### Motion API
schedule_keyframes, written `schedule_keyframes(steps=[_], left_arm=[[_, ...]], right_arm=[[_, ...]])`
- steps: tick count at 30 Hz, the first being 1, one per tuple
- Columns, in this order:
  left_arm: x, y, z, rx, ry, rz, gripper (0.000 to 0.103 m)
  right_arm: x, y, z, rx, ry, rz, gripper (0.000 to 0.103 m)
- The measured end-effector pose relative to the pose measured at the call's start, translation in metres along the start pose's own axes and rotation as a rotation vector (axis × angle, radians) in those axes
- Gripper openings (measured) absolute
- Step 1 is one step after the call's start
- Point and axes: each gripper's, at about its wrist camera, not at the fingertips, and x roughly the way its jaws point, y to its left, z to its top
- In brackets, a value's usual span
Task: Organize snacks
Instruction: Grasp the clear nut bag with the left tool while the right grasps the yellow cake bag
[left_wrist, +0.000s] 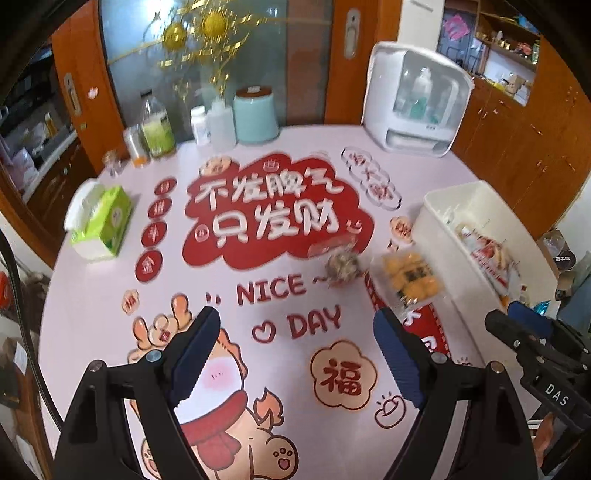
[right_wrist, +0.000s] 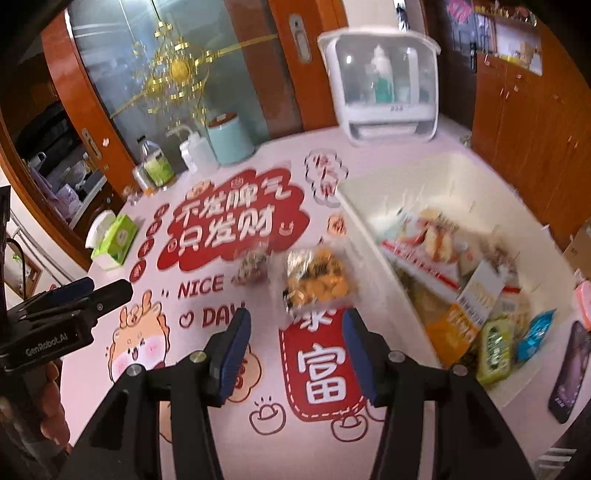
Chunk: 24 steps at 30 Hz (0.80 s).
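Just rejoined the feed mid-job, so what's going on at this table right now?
A person is sorting snacks with two handheld grippers. Both the left gripper and right gripper hang over the table with jaws open and empty. Two packs still lie on the printed table cover: an orange snack bag and a smaller speckled pack beside it. The white bin to the right already holds several packets.

We found the clear packet of orange snacks (right_wrist: 317, 282) blurred, the white plastic bin's (right_wrist: 373, 206) packets smeared, the dark phone (right_wrist: 569, 373) half cut off.
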Motion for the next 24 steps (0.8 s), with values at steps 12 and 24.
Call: schedule_keyframes(steps=[12, 24], left_arm=[[0.080, -0.028, 0.016, 0.293, 0.066, -0.025, 0.084], [0.171, -0.037, 0.049, 0.514, 0.198, -0.123, 0.084]], right_arm=[[0.075, 0.005, 0.010, -0.038, 0.051, -0.058, 0.076], [0.152, 0.023, 0.025, -0.227, 0.093, -0.238, 0.086]])
